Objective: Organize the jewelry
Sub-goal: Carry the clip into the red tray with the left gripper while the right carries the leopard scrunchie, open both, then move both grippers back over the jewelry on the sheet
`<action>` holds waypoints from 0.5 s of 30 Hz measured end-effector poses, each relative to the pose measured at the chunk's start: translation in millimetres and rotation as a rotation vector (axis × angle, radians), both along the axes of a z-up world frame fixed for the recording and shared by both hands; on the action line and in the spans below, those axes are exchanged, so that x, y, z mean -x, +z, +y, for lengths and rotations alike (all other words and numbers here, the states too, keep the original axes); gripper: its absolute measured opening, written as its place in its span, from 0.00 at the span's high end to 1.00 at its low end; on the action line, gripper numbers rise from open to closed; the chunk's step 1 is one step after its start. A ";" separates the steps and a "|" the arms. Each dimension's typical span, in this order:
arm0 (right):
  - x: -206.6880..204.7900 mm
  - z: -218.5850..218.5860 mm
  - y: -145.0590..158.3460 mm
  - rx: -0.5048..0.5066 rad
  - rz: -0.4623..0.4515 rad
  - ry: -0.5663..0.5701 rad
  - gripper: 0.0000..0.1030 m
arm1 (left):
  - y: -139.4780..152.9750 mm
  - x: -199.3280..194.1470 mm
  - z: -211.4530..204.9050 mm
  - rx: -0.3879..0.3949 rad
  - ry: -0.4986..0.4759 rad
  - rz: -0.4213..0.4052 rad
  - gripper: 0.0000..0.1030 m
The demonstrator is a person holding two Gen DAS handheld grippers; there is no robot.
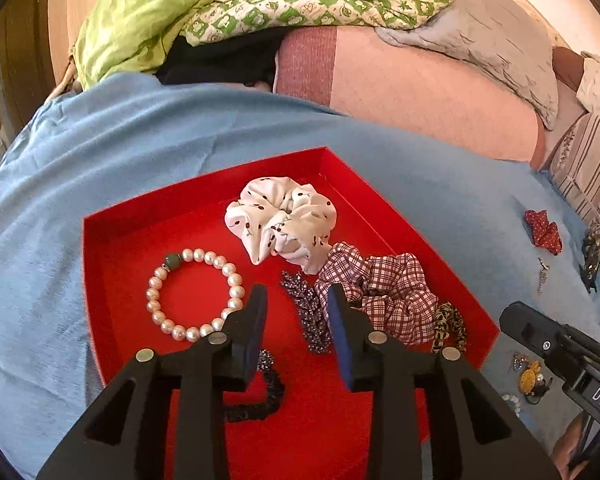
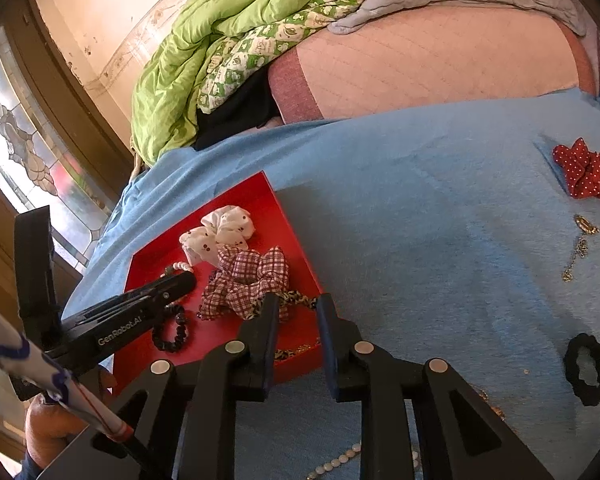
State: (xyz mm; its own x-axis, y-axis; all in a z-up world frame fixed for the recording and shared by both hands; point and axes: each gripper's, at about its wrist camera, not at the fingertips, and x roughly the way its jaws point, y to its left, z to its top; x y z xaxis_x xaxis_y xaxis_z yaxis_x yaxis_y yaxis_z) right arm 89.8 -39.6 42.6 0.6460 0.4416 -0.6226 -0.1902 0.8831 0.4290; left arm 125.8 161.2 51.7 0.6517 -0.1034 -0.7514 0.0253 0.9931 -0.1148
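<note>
Sorting is part-way done: a red tray (image 1: 100,264) on the blue blanket (image 1: 80,168) already holds a pearl bracelet (image 1: 194,295), a white scrunchie (image 1: 282,224), a plaid scrunchie (image 1: 384,292), a beaded strand (image 1: 306,312), a leopard tie (image 1: 448,326) and a dark beaded band (image 1: 260,392). The left gripper (image 1: 298,300) is held over the tray with its jaws moderately parted and nothing between them; the beaded strand lies in the gap just beyond its tips, and the pearl bracelet just to the left of the left finger. The right gripper (image 2: 298,308) is poised at the tray's near right corner, its jaws likewise parted and empty, with the leopard tie just ahead of its tips. Still outside the tray, on the blanket to the right, are seen a red dotted bow (image 2: 586,172), a gold chain (image 2: 578,248), a black scrunchie (image 2: 586,368) and, at the lower edge of the right view, a pale bead string (image 2: 336,464); all lie well apart from either gripper. The step in hand is judged to be the interval after a deposit, before the next pickup. The next move would call for the right gripper to be carried rightward to a loose item, probably the black scrunchie, lowered over its rim and closed before the return to the tray.
</note>
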 end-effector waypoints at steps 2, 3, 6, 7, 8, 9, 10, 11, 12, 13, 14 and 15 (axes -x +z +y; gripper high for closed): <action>0.2 -0.5 0.1 0.003 0.000 -0.001 0.75 | 1.3 1.5 -0.3 -0.019 0.004 -0.008 0.71; 0.2 -0.2 0.0 0.004 0.000 0.001 0.75 | 2.1 2.0 -0.6 -0.027 0.005 -0.011 0.71; 1.2 0.1 0.3 0.011 -0.003 0.004 0.75 | 4.1 2.9 -0.8 -0.036 0.009 -0.021 0.66; 1.5 0.2 0.4 0.012 -0.003 0.006 0.75 | 4.7 3.3 -0.7 -0.038 0.010 -0.025 0.66; 1.6 0.6 0.1 0.013 -0.003 0.008 0.74 | 5.4 3.7 -0.9 -0.043 0.011 -0.028 0.66; 1.9 0.7 0.2 0.015 -0.003 0.009 0.74 | 5.7 3.8 -1.2 -0.047 0.011 -0.030 0.66; 2.1 0.4 -0.2 0.014 -0.003 0.008 0.73 | 6.0 4.0 -1.7 -0.053 0.011 -0.033 0.65; 2.0 0.4 -0.2 0.012 -0.003 0.008 0.73 | 6.3 5.0 -1.9 -0.057 0.011 -0.035 0.65; 2.1 0.4 -0.2 0.013 -0.003 0.008 0.72 | 6.4 5.0 -2.4 -0.060 0.011 -0.036 0.65; 2.2 0.4 -0.3 0.014 -0.003 0.007 0.71 | 6.6 5.1 -3.2 -0.063 0.011 -0.038 0.65; 2.4 0.4 -0.3 0.014 -0.003 0.006 0.71 | 6.7 5.3 -3.3 -0.066 0.012 -0.039 0.64; 2.5 0.3 -0.4 0.012 -0.003 0.007 0.71 | 7.2 5.6 -3.6 -0.070 0.013 -0.042 0.64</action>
State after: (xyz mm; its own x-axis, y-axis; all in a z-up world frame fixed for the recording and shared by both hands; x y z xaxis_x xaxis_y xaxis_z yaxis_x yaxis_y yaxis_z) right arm 87.2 -39.3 42.3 0.6452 0.4382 -0.6259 -0.1975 0.8870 0.4174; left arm 120.2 157.6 58.9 0.6839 -0.0432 -0.7283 0.0159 0.9989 -0.0443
